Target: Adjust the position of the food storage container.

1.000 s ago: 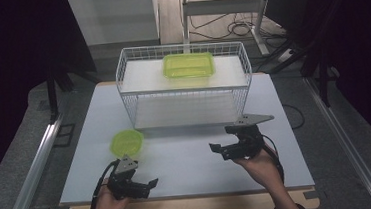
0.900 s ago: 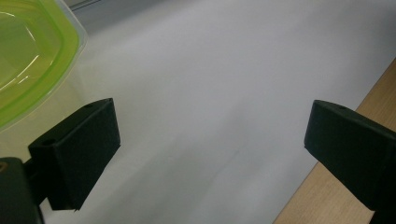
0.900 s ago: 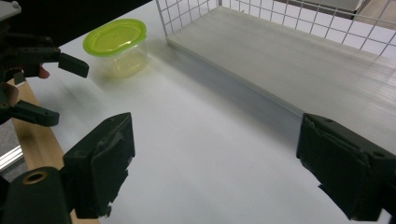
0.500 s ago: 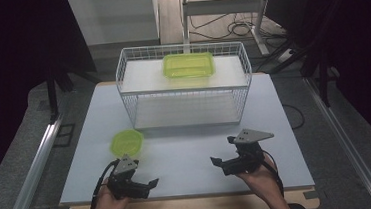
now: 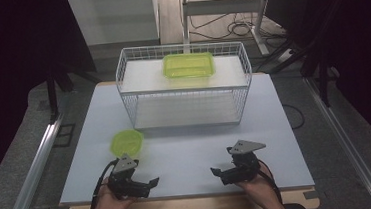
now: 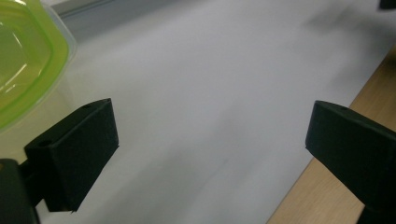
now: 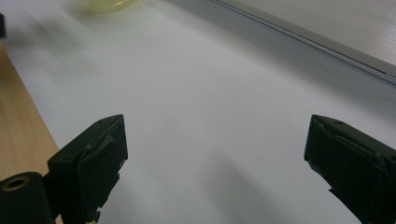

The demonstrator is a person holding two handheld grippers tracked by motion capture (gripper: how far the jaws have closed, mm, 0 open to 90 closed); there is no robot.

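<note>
A small round lime-green container (image 5: 126, 142) sits on the white table (image 5: 191, 144) at the front left. Its rim shows at the upper left of the left gripper view (image 6: 23, 60). My left gripper (image 5: 152, 181) rests just in front of it near the table's front edge, open (image 6: 210, 126), with nothing between its jaws. My right gripper (image 5: 216, 172) lies low at the front right, pointing left. Its jaws have just been opening and stand wide (image 7: 215, 140) with only bare table between them. A rectangular lime-green container (image 5: 189, 65) lies on top of the wire rack (image 5: 132, 96).
The white wire rack stands across the back half of the table, with a lower shelf (image 5: 184, 109) inside it. A wooden strip (image 5: 181, 207) edges the table's front. Metal rails (image 5: 33, 166) run along both sides, and cables (image 5: 237, 27) lie on the floor behind.
My right gripper has sunk toward the table and drawn back to the front edge. The left gripper and both containers have stayed put.
</note>
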